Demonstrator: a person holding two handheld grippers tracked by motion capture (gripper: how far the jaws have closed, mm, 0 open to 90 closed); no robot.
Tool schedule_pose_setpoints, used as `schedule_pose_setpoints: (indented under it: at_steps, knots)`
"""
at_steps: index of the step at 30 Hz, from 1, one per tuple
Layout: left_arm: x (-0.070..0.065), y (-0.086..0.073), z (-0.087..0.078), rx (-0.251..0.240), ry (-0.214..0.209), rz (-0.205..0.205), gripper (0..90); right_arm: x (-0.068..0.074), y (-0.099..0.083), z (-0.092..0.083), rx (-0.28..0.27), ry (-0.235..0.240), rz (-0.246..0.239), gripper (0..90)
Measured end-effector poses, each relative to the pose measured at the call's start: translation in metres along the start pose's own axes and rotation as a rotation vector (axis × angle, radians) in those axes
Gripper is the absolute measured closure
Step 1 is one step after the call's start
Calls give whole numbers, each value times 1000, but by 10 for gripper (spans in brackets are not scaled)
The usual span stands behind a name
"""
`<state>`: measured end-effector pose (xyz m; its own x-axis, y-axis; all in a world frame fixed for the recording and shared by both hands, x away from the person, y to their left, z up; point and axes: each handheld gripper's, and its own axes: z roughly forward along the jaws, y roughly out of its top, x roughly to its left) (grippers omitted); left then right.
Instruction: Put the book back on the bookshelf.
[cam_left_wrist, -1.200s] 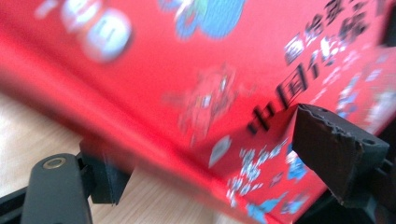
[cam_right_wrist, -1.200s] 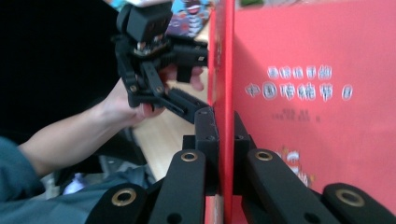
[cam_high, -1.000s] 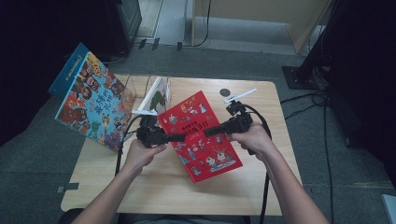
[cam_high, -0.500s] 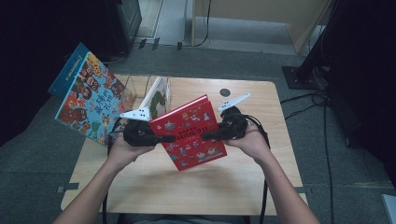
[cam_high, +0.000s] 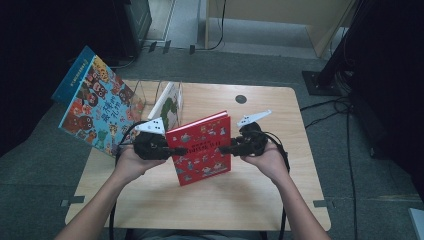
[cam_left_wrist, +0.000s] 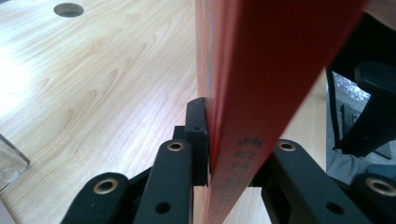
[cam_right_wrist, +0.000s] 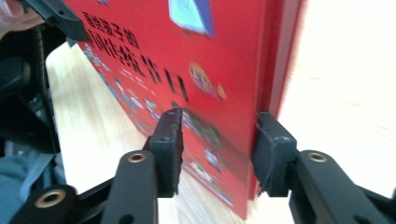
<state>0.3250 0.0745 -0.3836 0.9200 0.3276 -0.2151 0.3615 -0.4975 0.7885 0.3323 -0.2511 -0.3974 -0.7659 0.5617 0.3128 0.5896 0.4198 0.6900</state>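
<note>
A thin red hardcover picture book (cam_high: 201, 148) with small cartoon figures on its cover is held up off the pale wooden table (cam_high: 220, 200), tilted, between the two hand-held black grippers near the middle of the tabletop.

The left gripper (cam_high: 176, 150) has just been closing, and its jaws are now clamped on the book's left edge. In the left gripper view the red book (cam_left_wrist: 247, 93) rises edge-on straight out of the jaws, with one black pad (cam_left_wrist: 198, 135) pressed flat against its side and the opposite jaw tight against the other face, so no gap shows on either side.

The right gripper (cam_high: 226, 148) reaches the book's right edge, and its jaws have just been opening. In the right gripper view they stand parted about halfway, with the red book (cam_right_wrist: 187, 70) between them. The left pad (cam_right_wrist: 170, 147) sits in front of the printed cover and the right pad (cam_right_wrist: 271, 149) lies beside the spine edge. The picture is blurred there, so whether either pad touches the book cannot be told, but the jaws are not squeezing it.

Behind the left gripper, a clear plastic book stand (cam_high: 150, 92) holds a white book with a green picture (cam_high: 169, 105) leaning upright. A large blue picture book with many cartoon faces (cam_high: 95, 102) leans out over the table's far left corner.
</note>
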Motion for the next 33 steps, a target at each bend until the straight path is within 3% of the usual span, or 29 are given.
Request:
schedule_pose_setpoints:
  at_steps: [2, 5, 11, 14, 19, 22, 25, 29, 31, 33]
  knots:
    - [1, 0, 0, 3, 1, 1, 788, -4, -5, -1, -42, 18, 31, 571]
    - [1, 3, -1, 23, 6, -10, 785, -6, -10, 2, -89, 22, 26, 560]
    - [2, 18, -7, 81, -4, -17, 755, -4, -13, 8, -114, -9, 7, 532]
    - [2, 30, -8, 145, -16, -14, 740, -1, -12, 9, -114, -24, 3, 533]
    - [4, 51, -15, 213, -31, -28, 723, 0, -9, 9, -126, -22, 6, 538]
    - [3, 63, -15, 258, -11, -14, 723, 0, -8, 10, -124, -27, 5, 535]
    - [3, 74, -12, 313, 3, -3, 721, 0, -6, 11, -122, -29, -7, 522]
    - [3, 88, -1, 384, 26, -18, 714, 2, -4, 13, -118, -37, -38, 498]
    - [4, 94, 5, 424, 24, -14, 713, 3, -4, 14, -119, -43, -58, 494]
    - [7, 100, 10, 464, 13, -39, 723, 3, -5, 14, -118, -51, -73, 495]
